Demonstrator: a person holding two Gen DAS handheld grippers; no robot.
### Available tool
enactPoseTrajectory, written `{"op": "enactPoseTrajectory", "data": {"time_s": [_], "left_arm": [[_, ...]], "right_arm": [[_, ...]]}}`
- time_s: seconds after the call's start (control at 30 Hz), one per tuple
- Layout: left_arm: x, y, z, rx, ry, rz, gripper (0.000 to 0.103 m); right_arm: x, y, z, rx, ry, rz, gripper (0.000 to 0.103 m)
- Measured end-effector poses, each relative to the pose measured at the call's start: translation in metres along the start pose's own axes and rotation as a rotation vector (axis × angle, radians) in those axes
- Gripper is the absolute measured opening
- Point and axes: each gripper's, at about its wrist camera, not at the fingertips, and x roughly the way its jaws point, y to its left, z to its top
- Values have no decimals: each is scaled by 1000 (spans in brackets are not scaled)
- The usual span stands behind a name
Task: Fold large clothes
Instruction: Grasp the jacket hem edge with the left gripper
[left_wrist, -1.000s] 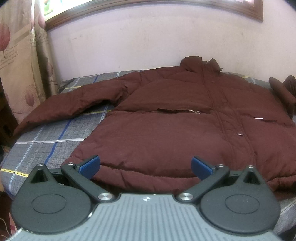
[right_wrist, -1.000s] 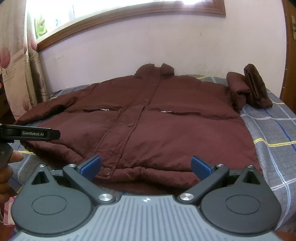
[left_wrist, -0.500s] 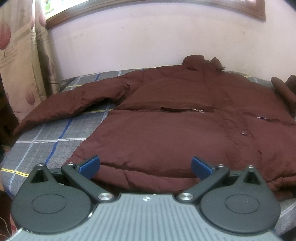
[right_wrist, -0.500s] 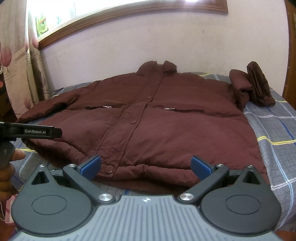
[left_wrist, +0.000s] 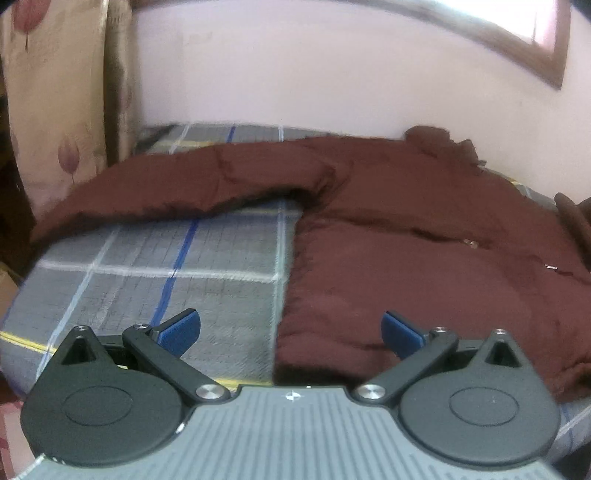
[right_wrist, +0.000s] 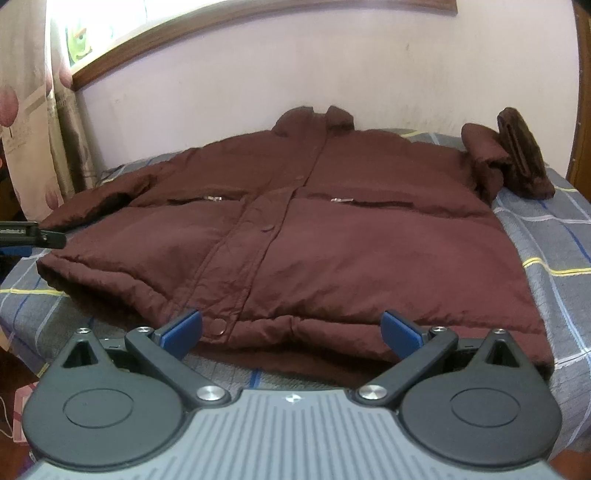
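A large dark-brown padded jacket lies face up and spread flat on the bed, collar toward the wall. Its left sleeve stretches out to the left; the right sleeve is bunched near a brown furry piece. My left gripper is open, low over the bed at the jacket's lower left corner, nothing between its blue pads. My right gripper is open just in front of the jacket's hem, holding nothing. The left gripper's body shows at the left edge of the right wrist view.
The bed has a grey plaid sheet with bare room left of the jacket and at the right. A floral curtain hangs at the left, a pale wall runs behind, and a wood-framed window sits above.
My left gripper has swung left and closer, so the jacket's left edge and bare sheet now fill its view. My right gripper has moved nearer to the hem. Both stay open.
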Motion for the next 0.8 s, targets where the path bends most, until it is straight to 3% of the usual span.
{"op": "enactPoseTrajectory", "data": {"time_s": [0.1,0.17,0.2,0.27,0.3,0.33,0.4,0.47,0.73,0.77,0.8], "left_arm": [[11,12,-7,-31,23,-24,100],[23,15,-9,-41,36,-84,98],[26,17,-9,-52,44,-118,90],[34,18,-11,-71,57,-180,63],[39,16,-11,-83,83,-223,38],[41,14,-11,-91,99,-251,31],[32,4,-16,-48,58,-217,25],[17,-6,-25,-4,21,-184,23],[-30,-24,-63,10,50,-166,22],[-35,-24,-64,6,44,-165,25],[-42,-25,-62,17,36,-137,35]], "right_arm": [[4,4,0,-22,14,-11,103],[5,4,3,-25,11,-23,103],[6,4,4,-25,11,-29,103],[5,2,7,-24,9,-44,103],[5,1,8,-23,7,-51,103],[5,-2,10,-19,4,-59,103],[2,-9,11,1,-5,-75,103],[-1,-19,13,38,-16,-80,103],[-19,-68,21,134,-92,-157,103],[-21,-75,24,136,-103,-171,103],[-21,-82,29,135,-116,-185,103]]}}
